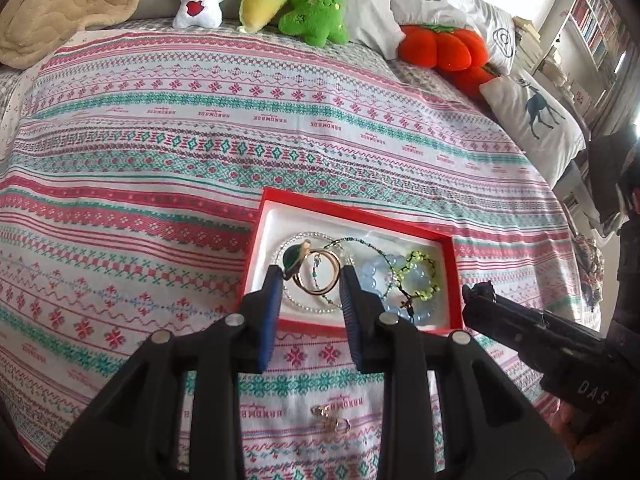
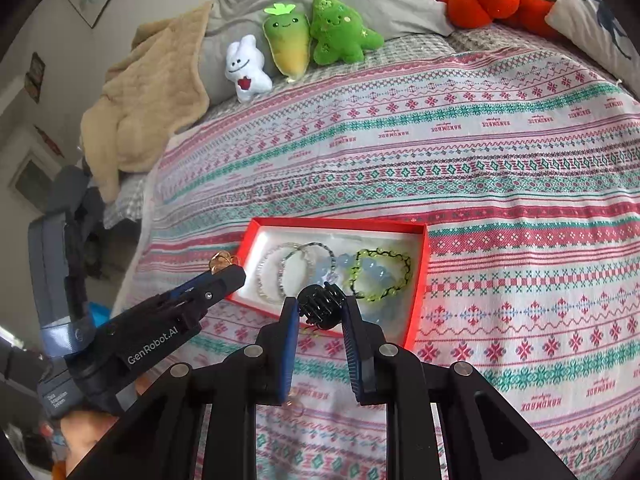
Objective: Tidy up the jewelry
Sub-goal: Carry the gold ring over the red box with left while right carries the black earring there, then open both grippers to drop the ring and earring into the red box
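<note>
Lying in one red box (image 2: pixel 420 280) are four bracelets, while one gold ring (image 1: pixel 320 272), one black hair claw (image 2: pixel 322 304) and one gold clasp (image 1: pixel 332 420) are showing, and four plush toys are sitting along the bed (image 1: pixel 160 140).

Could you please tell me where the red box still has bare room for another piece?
The red box is bare along its far strip, behind the clear bead bracelets, and at the near right corner. The middle is crowded: blue bead bracelet and green bead bracelet overlap.
</note>
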`<control>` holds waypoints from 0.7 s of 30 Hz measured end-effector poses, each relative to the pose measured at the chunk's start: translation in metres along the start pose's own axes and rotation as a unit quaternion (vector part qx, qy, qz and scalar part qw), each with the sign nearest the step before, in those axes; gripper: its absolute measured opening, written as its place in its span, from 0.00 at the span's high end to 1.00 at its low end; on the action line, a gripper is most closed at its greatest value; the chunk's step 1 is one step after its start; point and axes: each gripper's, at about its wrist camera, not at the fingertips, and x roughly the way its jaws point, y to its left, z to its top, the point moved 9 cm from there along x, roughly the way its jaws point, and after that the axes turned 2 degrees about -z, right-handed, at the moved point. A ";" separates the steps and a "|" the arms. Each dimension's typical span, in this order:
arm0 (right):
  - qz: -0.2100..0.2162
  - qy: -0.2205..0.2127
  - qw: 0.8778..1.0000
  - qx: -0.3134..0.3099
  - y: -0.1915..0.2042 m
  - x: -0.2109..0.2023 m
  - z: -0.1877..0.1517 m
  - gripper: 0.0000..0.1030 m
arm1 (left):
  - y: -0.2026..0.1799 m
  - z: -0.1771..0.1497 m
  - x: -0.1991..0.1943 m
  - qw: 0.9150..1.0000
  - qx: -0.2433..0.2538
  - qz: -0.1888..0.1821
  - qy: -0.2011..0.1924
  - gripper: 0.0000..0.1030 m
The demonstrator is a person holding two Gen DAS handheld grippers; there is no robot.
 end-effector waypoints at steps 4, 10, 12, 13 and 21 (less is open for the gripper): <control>-0.007 0.014 1.000 -0.012 -0.003 0.014 0.000 0.79 | 0.002 -0.001 0.012 1.000 0.003 0.016 0.009 0.70; -0.014 0.027 0.999 -0.035 -0.001 0.025 -0.002 0.79 | 0.009 -0.007 0.022 0.999 0.005 0.035 0.021 0.70; -0.018 0.030 0.999 -0.039 -0.001 0.027 -0.002 0.78 | 0.010 -0.010 0.024 0.999 0.006 0.036 0.026 0.69; -0.018 0.031 0.999 -0.040 -0.001 0.028 -0.002 0.78 | 0.010 -0.011 0.025 0.999 0.008 0.037 0.028 0.69; -0.030 0.030 0.998 -0.039 -0.007 0.024 0.000 0.77 | 0.013 -0.006 0.007 0.998 0.013 0.051 0.018 0.52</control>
